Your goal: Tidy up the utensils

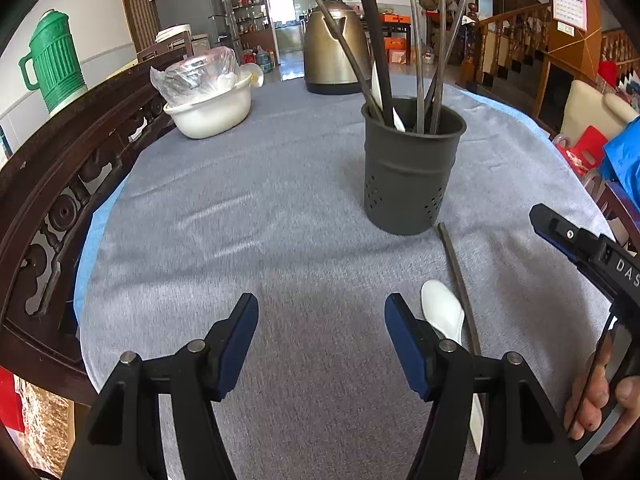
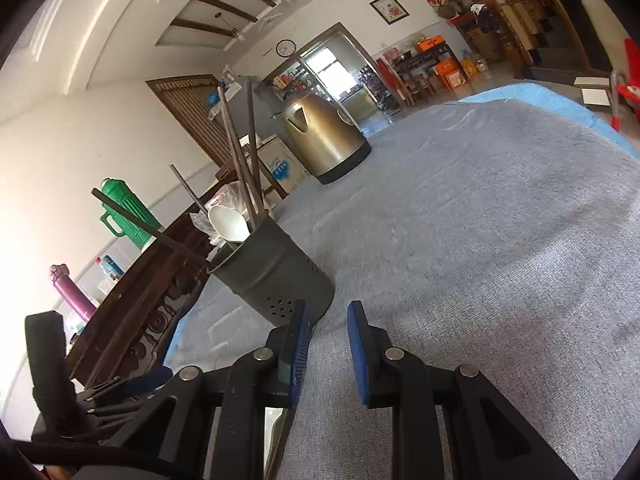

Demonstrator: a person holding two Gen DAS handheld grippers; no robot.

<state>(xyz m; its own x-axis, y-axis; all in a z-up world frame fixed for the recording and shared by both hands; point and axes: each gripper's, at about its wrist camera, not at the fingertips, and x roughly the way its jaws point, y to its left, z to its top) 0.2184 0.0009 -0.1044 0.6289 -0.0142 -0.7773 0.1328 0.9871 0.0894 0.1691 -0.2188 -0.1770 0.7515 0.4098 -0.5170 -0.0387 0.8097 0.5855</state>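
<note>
From the left wrist, the left gripper (image 1: 320, 320) is seen spread wide and empty; a white spoon (image 1: 444, 314) lies just beside its right finger at three o'clock, long axis toward the camera, a dark chopstick (image 1: 460, 280) alongside, the holder (image 1: 412, 168) at one o'clock. From the right wrist, the right gripper (image 2: 326, 332) is parted, empty, the holder (image 2: 272, 268) at eleven o'clock; the left is judged nearer the spoon

Kettle (image 1: 335, 40), white basin (image 1: 210, 110), green jug (image 1: 54, 68) on table
</note>
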